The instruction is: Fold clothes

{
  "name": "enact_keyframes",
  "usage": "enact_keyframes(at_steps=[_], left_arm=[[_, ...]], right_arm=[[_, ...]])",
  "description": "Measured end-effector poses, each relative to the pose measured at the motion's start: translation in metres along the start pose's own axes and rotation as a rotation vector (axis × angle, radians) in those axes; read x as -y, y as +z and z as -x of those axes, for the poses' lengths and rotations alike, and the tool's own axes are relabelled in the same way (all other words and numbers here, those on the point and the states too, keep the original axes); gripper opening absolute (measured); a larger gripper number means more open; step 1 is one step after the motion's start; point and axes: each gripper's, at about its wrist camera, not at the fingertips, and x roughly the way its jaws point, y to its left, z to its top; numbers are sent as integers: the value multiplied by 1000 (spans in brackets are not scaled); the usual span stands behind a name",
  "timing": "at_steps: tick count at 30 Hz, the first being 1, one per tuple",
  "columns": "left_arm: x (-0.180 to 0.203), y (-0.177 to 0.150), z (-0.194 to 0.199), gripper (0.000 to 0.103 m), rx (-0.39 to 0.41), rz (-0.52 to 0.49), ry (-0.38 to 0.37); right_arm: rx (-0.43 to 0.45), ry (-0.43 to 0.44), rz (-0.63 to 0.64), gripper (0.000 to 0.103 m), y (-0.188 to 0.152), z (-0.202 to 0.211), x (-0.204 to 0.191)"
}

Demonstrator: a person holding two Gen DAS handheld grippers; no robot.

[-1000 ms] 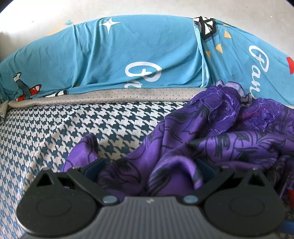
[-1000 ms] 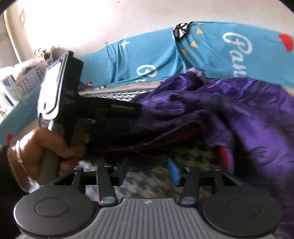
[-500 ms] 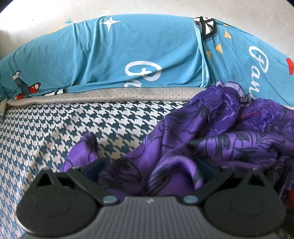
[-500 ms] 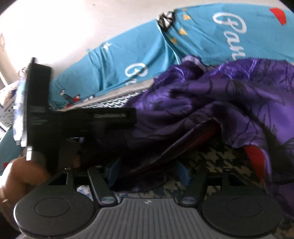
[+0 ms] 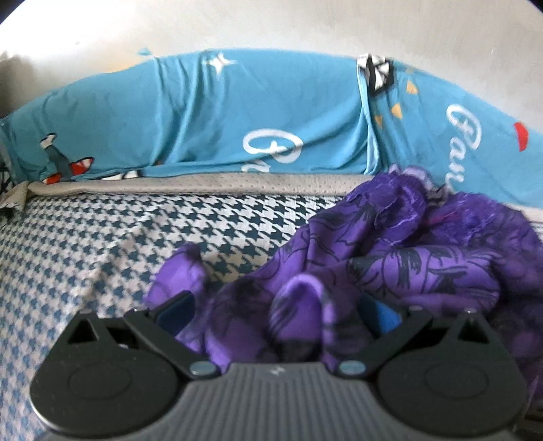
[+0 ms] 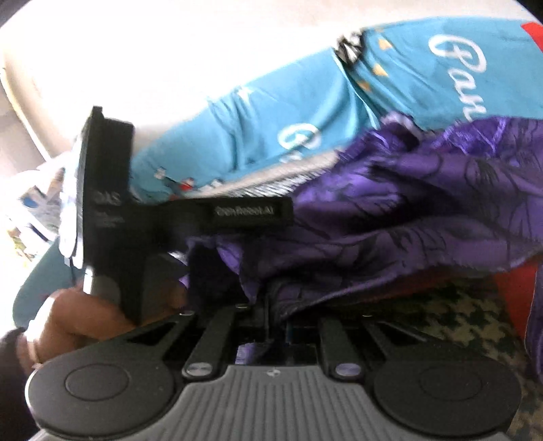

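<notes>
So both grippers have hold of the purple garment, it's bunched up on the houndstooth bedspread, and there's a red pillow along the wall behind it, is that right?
Not quite: the pillow along the wall is blue with white lettering, not red, as the left wrist view shows. The rest holds: the purple garment is bunched on the houndstooth bedspread, with its cloth between the left gripper's fingers, and the right gripper is closing on an edge of it.

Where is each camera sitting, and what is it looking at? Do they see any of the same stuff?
Left wrist view: sits on the left gripper, looking across the houndstooth bed cover toward the blue pillows; purple garment bunched between its fingers.
Right wrist view: sits on the right gripper, whose jaws are closing on the garment's edge; it faces the other gripper's side and the person's left hand.
Shared: the purple garment, blue pillows, bed cover and pale wall.
</notes>
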Motion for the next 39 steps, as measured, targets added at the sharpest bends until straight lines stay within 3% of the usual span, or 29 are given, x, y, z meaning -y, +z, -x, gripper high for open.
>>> enact_keyframes(at_steps=[8,15,24,39], left_arm=[[-31,-49,83,103,79,28,-24],[-61,-107,123,103,64,126,-25],[-75,-140,147,103,88,171,19],[-51,-171,157,103,74,97,47]], right_arm=[[65,101,-86,10,-38,47,-32],[41,146,-101,10,-75,65,-49],[-25,167,-25,10,-119,71,-70],[-70,136,86,10,-138,68,-78]])
